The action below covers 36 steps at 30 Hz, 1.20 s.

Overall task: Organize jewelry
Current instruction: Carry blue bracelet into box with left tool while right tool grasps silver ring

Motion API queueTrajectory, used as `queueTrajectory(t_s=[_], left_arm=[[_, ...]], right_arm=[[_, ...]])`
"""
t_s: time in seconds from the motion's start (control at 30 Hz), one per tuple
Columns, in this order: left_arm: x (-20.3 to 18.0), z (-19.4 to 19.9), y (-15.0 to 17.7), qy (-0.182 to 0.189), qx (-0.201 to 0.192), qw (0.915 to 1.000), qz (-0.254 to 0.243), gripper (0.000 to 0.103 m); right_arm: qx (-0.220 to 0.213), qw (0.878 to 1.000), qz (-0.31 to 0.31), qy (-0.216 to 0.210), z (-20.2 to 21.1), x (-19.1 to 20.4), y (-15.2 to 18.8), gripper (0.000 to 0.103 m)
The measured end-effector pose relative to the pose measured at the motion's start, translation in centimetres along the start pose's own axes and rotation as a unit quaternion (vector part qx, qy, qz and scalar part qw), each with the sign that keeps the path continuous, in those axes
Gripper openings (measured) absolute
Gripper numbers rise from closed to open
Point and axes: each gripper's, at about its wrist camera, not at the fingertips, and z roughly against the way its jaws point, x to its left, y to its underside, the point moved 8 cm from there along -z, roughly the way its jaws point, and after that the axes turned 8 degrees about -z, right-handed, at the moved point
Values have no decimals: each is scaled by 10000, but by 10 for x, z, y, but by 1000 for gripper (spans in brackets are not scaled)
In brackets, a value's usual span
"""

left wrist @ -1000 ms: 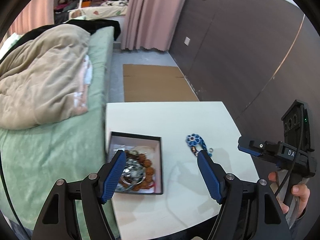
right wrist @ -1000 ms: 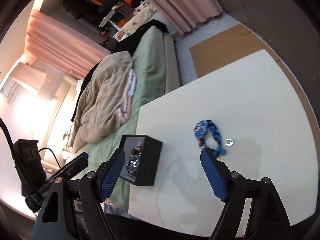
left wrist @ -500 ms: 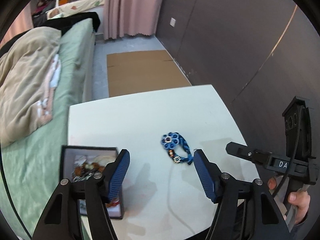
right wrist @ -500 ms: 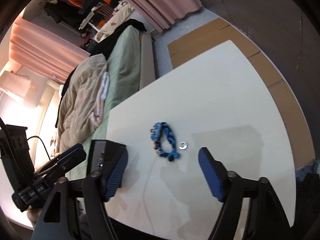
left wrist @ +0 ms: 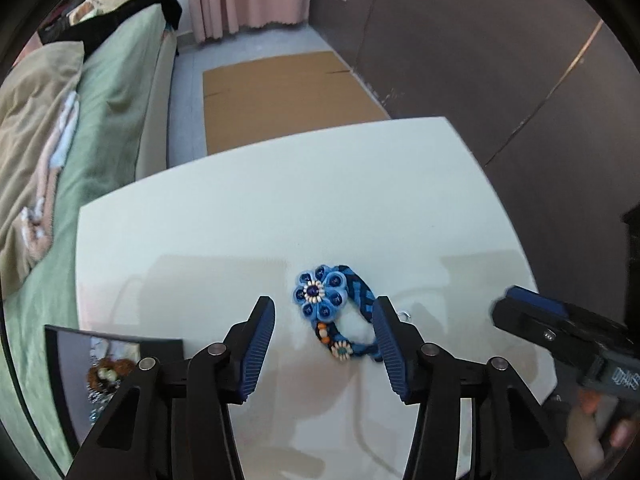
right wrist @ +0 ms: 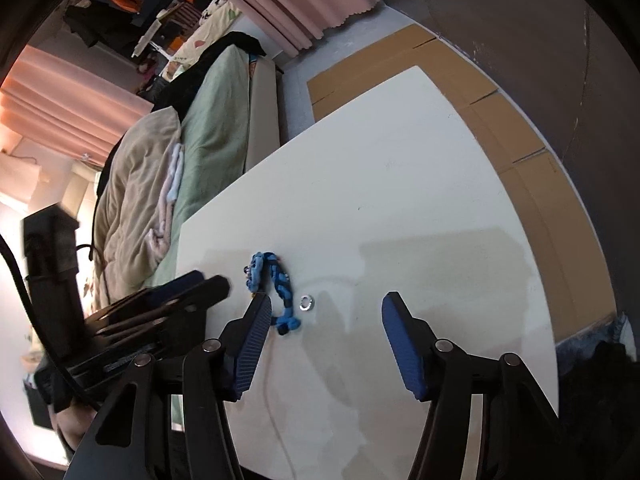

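Observation:
A blue braided bracelet (left wrist: 332, 308) with a flower piece lies on the white table (left wrist: 280, 220). My left gripper (left wrist: 322, 308) hangs over it. Its jaws are closing with the bracelet between them, and the pads do not press on it. A small silver ring (right wrist: 307, 303) lies just right of the bracelet (right wrist: 276, 280). My right gripper (right wrist: 326, 300) is above the ring. Its jaws are closing too, with nothing gripped. A black box (left wrist: 112, 338) with beaded jewelry inside stands at the table's left, near the front edge.
A bed with a green sheet (left wrist: 116, 92) and a beige duvet (left wrist: 28, 120) runs along the table's left side. Flat cardboard (left wrist: 280, 96) lies on the floor beyond the table. A dark wall (left wrist: 480, 60) stands to the right.
My left gripper moved right from the black box to over the bracelet and came lower. The right gripper sank toward the ring. Both pairs of jaws have narrowed.

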Motion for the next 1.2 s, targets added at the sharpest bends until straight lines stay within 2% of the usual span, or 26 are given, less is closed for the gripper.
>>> queueTrajectory(t_s=[0.23, 0.33, 0.4, 0.47, 0.67, 0.8, 0.97, 1.2], left_arm=[[2, -28, 0, -99, 210, 9997, 16, 49], [5, -38, 2, -178, 227, 9996, 44, 34], [10, -35, 3, -62, 141, 9996, 235, 30], [14, -29, 5, 30, 73, 9994, 339, 21], [17, 6, 8, 158, -204, 9991, 347, 20], [26, 31, 9, 210, -408, 9980, 429, 20], [38, 57, 9, 185, -633, 9968, 458, 20], [57, 85, 20, 146, -854, 9947, 551, 20]], right_arm=[[131, 9999, 9, 109, -7, -5, 1, 52], [170, 9998, 4, 96, -10, -6, 1, 50], [236, 9997, -23, 96, -14, -6, 1, 43], [334, 9994, -20, 119, -20, -5, 3, 39], [433, 9986, 231, 213, -31, 7, 9, 36], [531, 9974, 352, 337, -41, 13, 13, 27], [586, 9951, 547, 572, -53, 24, 18, 26], [416, 9844, 953, 1420, -62, 31, 22, 26]])
